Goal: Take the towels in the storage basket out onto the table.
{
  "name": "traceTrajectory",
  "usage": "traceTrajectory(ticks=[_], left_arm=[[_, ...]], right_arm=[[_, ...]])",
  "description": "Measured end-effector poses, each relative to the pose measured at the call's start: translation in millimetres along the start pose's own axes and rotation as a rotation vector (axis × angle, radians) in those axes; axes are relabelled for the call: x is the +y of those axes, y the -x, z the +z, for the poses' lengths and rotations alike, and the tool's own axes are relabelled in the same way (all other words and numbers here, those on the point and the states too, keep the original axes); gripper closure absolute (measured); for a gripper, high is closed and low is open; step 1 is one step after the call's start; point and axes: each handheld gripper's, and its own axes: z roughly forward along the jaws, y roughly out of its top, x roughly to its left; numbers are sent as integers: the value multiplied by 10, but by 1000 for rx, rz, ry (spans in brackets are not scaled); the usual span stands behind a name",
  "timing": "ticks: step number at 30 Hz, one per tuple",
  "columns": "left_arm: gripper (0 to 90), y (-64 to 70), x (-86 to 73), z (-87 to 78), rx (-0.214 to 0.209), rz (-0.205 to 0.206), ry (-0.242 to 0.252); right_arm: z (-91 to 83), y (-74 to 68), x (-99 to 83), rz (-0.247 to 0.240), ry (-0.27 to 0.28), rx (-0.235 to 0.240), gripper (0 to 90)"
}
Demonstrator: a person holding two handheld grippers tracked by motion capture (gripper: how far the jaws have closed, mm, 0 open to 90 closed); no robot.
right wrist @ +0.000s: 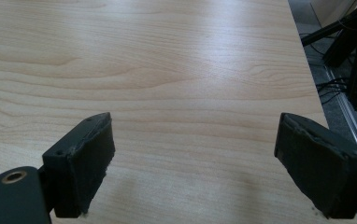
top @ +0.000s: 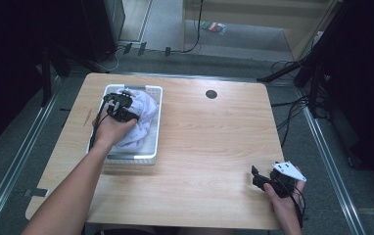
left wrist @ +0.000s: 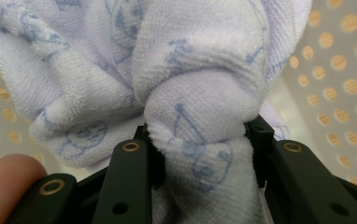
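A white cloth with a pale blue print (top: 143,117) lies bunched in a white perforated basket (top: 151,147) at the table's left. My left gripper (top: 121,105) is down in the basket, shut on a fold of the cloth (left wrist: 204,135) that bulges between its black jaws. My right gripper (top: 261,178) rests near the table's front right corner. In the right gripper view, its two pads (right wrist: 90,158) stand wide apart, open, over bare wood (right wrist: 190,93) with nothing between them.
The wooden table (top: 214,142) has a round black cable port (top: 211,94) at the back. The basket's dotted wall (left wrist: 345,84) shows behind the cloth. Dark stands and cables (top: 302,73) crowd the floor at the right, beyond the table's edge.
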Motion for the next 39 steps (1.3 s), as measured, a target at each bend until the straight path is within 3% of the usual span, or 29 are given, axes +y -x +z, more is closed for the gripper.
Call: traceTrajectory(ticks=[16, 22, 27, 39], left_arm=[[633, -108, 121, -416, 6, 12, 44], [629, -132, 178, -539, 2, 12, 38], [627, -114, 239, -680, -7, 2, 37], [624, 51, 402, -991, -24, 36, 75]], right_arm=[[0, 0, 0, -1, -4, -3, 125], [1, 1, 1, -2, -5, -2, 125], [-1, -2, 0, -2, 0, -2, 126], [-2, -3, -1, -2, 2, 0, 127]])
